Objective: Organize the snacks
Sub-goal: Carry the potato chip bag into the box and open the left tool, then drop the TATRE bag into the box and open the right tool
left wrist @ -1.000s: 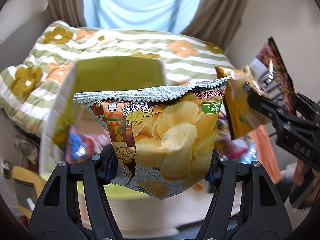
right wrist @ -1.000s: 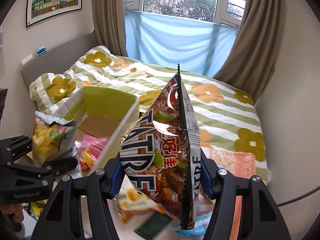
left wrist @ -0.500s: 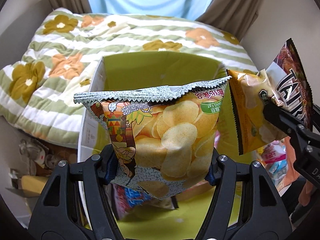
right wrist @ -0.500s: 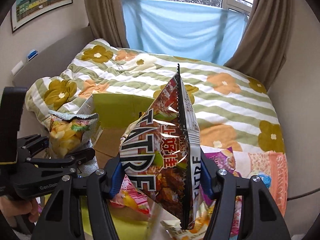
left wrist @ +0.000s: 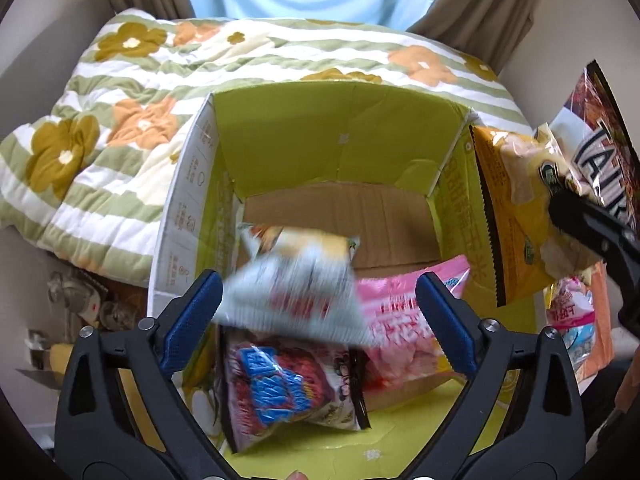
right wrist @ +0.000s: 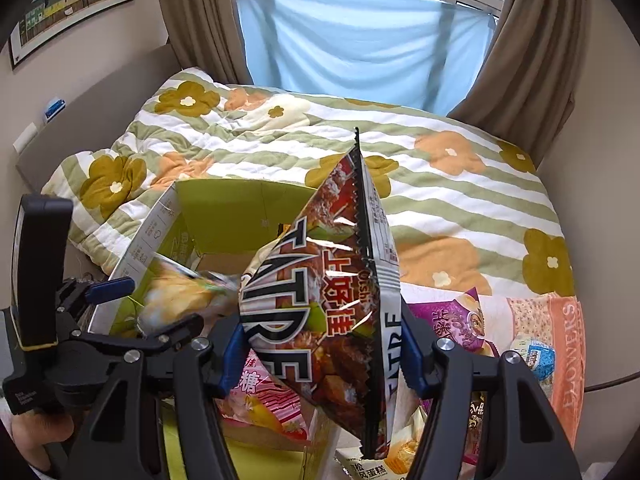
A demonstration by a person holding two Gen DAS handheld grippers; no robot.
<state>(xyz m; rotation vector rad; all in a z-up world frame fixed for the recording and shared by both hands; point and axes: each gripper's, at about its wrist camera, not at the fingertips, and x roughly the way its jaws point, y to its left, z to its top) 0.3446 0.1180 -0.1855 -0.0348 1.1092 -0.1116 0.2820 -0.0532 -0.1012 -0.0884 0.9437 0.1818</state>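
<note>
Fingers of the left gripper (left wrist: 318,304) are opening, the blurred chip bag (left wrist: 296,284) loose above the green box (left wrist: 340,132) on the bed (left wrist: 120,80), while the right gripper (right wrist: 322,346) pinches a dark snack bag (right wrist: 332,292) beside it.

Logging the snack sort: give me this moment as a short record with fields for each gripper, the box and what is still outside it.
left gripper: jaws opening, pads clear of the chip bag, which shows blurred above the box
right gripper: shut on the dark snack bag, with an orange bag beside it
box: open cardboard box, green inside, at the edge of the bed
in box: pink bag, red and blue bag
outside box: purple bag and others, right of the box
</note>
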